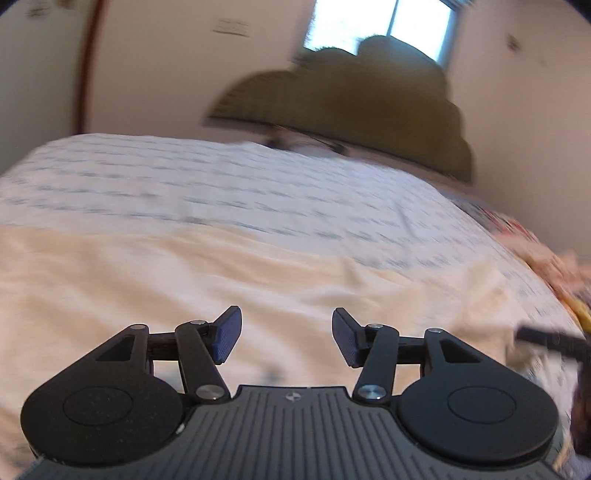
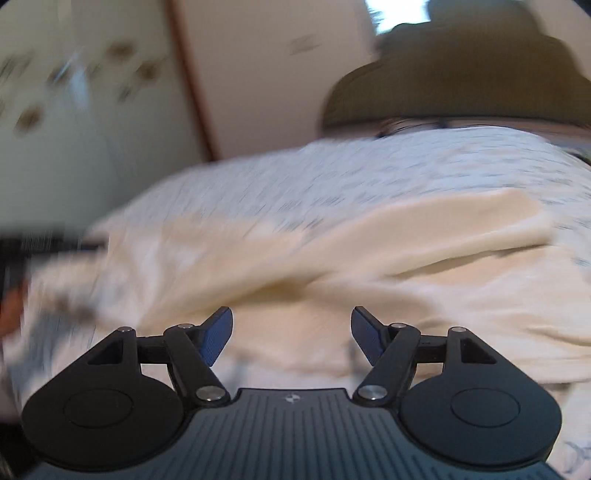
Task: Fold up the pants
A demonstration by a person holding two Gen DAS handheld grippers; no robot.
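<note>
Both views blurred by motion; fine detail lost.

Left gripper point(image 1: 287, 338): jaws apart, nothing between the blue pads point(image 1: 229, 338). Only cloth shows in the gap, lying below, not pinched. The gripper is angled down over the near part of the bed point(image 1: 229, 177).

Right gripper point(image 2: 291, 334): jaws apart as well, standing a little wider than the left pair; pads point(image 2: 218, 336) bare, nothing clamped. Cream cloth lies under and beyond them.

Pants point(image 2: 424, 254): cream, spread on the bed and not held by either gripper. In the right wrist view one long fold runs from the near left up to the far right, ending in a squared edge near the right border; more cream cloth is bunched just beyond the jaws. In the left wrist view the pants point(image 1: 155, 273) fill the near half of the frame as a broad, softly creased band running left to right, directly ahead of the jaws.

Bedcover: white with a small dark repeating print, showing beyond the pants on the far side.

Headboard point(image 1: 347, 99): dark olive, scalloped top, at the far end of the bed, against a pale wall. Window point(image 1: 384, 26) bright above it.

Far right edge of the left view: a dark blurred shape point(image 1: 550, 339) over the bed edge; cannot tell what it is. Colourful cloth point(image 1: 543, 258) sits at the bed's right side, too smeared to identify.
</note>
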